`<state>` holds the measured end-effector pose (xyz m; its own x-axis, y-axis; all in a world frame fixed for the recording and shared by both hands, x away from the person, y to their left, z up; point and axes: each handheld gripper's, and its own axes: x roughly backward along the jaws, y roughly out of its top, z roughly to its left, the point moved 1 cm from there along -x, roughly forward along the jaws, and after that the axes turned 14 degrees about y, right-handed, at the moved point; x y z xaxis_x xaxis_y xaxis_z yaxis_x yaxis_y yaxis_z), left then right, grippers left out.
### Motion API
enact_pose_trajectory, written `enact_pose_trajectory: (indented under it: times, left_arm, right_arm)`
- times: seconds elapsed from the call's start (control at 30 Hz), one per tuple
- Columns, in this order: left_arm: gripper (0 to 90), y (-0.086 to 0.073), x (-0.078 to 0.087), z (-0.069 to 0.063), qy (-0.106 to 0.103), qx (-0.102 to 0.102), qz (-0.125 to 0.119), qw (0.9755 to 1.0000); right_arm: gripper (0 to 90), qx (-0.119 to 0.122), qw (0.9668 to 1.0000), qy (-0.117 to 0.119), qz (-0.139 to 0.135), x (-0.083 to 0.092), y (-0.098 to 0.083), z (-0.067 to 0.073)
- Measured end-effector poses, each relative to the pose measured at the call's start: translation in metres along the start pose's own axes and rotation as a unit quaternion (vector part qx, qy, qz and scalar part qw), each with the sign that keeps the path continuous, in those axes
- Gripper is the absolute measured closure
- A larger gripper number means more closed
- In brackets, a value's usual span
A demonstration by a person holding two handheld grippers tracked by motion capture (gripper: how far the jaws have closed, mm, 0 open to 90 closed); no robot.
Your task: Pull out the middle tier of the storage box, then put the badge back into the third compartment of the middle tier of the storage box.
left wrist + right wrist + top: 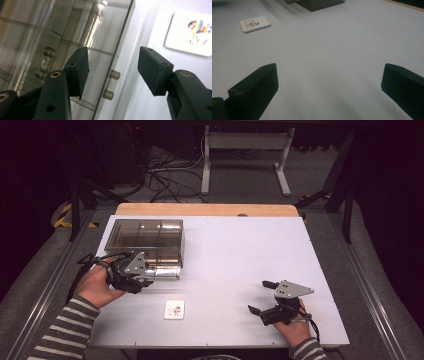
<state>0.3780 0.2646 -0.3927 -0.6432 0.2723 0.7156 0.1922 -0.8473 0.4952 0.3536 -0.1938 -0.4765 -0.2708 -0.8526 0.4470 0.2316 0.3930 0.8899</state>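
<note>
High view. One white counter [240, 250] carries one smoked transparent box [146, 241] with inner partitions at far left, and one small white card [174, 309] with a printed figure at near centre. Two hand-held grippers are present. The left hand-held gripper [145, 276] sits against the near face of the box, held by the left hand [95, 287]. The right hand-held gripper [259, 296] rests at near right, well apart from both box and card, jaws spread and empty. The left hand is plainly the nearer to both objects; the card lies just to the near right of that gripper.

Left gripper view. The jaws stand apart, released, grasping nothing. Between them lies the edge of a clear panel of the box, bearing one small clear handle [111, 85] with its long axis running along the panel edge. One pad is over the panel side, the other over the bare counter side; neither touches the handle. Judgement: the coming move likely turns on closing across this handle, which lies directly ahead, between the jaws. The card [191, 33] is visible beyond.

Right gripper view. Jaws wide, released, over bare counter. The card [254, 24] lies far left; a corner of the box [319, 3] lies at the far edge.
</note>
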Motion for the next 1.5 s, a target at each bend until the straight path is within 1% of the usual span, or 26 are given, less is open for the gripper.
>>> enact_pose_trajectory:
  times: [0.03, 0.1, 0.23, 0.47, 0.73, 0.87, 1.0, 1.13, 1.2, 1.4, 1.5]
  left_arm:
    - [41.9, 0.001, 0.001, 0.000, -0.002, 0.006, -0.006, 1.0000]
    - [40.2, 0.002, 0.004, 0.000, -0.003, 0.010, -0.012, 0.9999]
    - [38.4, 0.004, 0.008, -0.002, -0.008, 0.022, -0.031, 0.9992]
    - [35.8, 0.010, 0.012, -0.010, -0.022, 0.032, -0.050, 0.9980]
    - [33.2, 0.021, 0.017, -0.020, -0.045, 0.044, -0.082, 0.9947]
    - [32.1, 0.026, 0.017, -0.027, -0.052, 0.042, -0.086, 0.9940]
    - [31.9, 0.027, 0.011, -0.032, -0.062, 0.047, -0.094, 0.9926]
    - [31.7, 0.027, 0.005, -0.037, -0.077, 0.054, -0.098, 0.9907]
    - [31.5, 0.027, 0.003, -0.040, -0.079, 0.052, -0.096, 0.9909]
    - [30.4, 0.029, -0.001, -0.046, -0.087, 0.053, -0.096, 0.9901]
    - [30.0, 0.028, -0.007, -0.050, -0.094, 0.054, -0.091, 0.9899]
  right_arm:
    - [1.7, -0.003, 1.0000, 0.001, -0.002, 0.000, 0.000, 0.000]
    - [1.7, -0.002, 1.0000, 0.000, -0.002, 0.000, 0.000, 0.000]
    - [1.7, -0.003, 1.0000, 0.000, -0.001, 0.000, 0.000, 0.000]
    - [1.7, -0.001, 1.0000, 0.000, 0.000, 0.000, 0.000, 0.000]
    - [1.7, -0.001, 1.0000, 0.001, 0.000, 0.000, 0.000, 0.001]
    - [1.7, 0.000, 1.0000, 0.001, 0.000, 0.000, 0.000, 0.001]
    - [1.7, 0.000, 1.0000, 0.001, 0.001, 0.000, 0.000, 0.001]
    - [1.7, 0.000, 1.0000, 0.001, 0.001, -0.001, 0.000, 0.001]
    - [1.7, 0.000, 1.0000, 0.002, 0.001, -0.001, 0.000, 0.001]
    - [1.7, 0.003, 1.0000, 0.003, 0.004, -0.001, 0.000, 0.001]
    - [1.7, 0.004, 1.0000, 0.003, 0.004, -0.001, 0.000, 0.001]
